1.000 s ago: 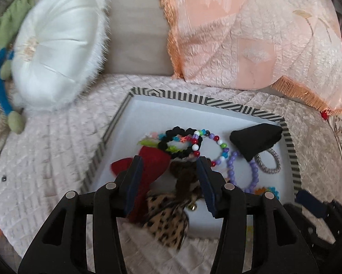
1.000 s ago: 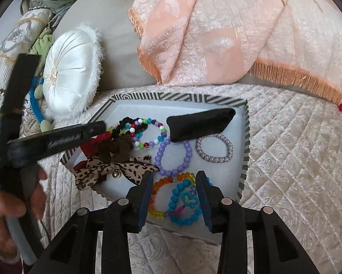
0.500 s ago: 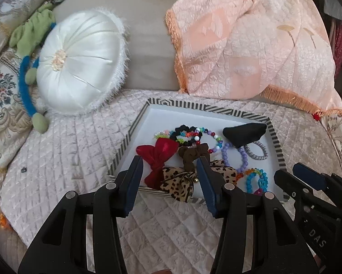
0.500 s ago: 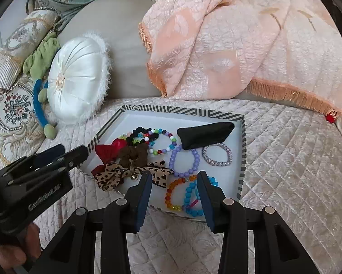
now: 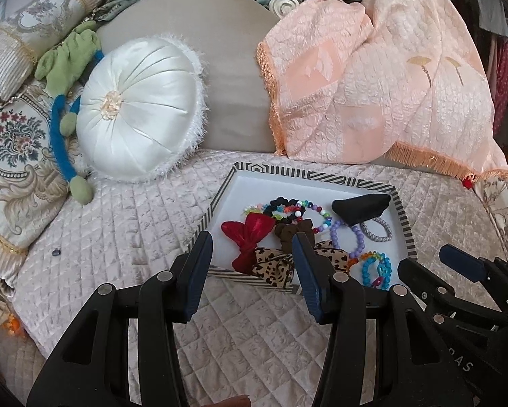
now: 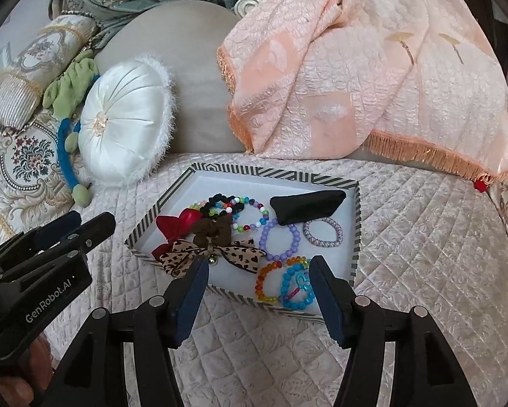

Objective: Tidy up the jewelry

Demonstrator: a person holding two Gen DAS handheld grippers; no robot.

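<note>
A white tray with a striped rim (image 5: 315,173) (image 6: 274,169) lies on the quilted cover. It holds a red bow (image 5: 250,237) (image 6: 177,225), a leopard bow (image 5: 274,264) (image 6: 213,254), a brown bow (image 6: 213,230), a purple bead bracelet (image 6: 279,240), a silver bracelet (image 6: 323,232), a black pouch (image 5: 360,205) (image 6: 308,205), and rainbow (image 6: 270,281) and blue bracelets (image 6: 296,288). My left gripper (image 5: 251,237) (image 6: 91,220) hangs open and empty before the tray's near left edge. My right gripper (image 6: 259,263) (image 5: 426,257) hovers over the near right corner, its jaws opening with nothing gripped.
A white round cushion (image 5: 138,108) and a green and blue plush toy (image 5: 64,68) lie to the tray's left. A peach fringed throw (image 5: 372,95) hangs behind it. An embroidered cushion (image 5: 13,142) sits far left. The quilted cover (image 5: 118,237) surrounds the tray.
Both grippers have drawn back and upward from the tray, so more of the sofa shows. The right jaws stand wider apart. The bows and bracelets stay in the tray.
</note>
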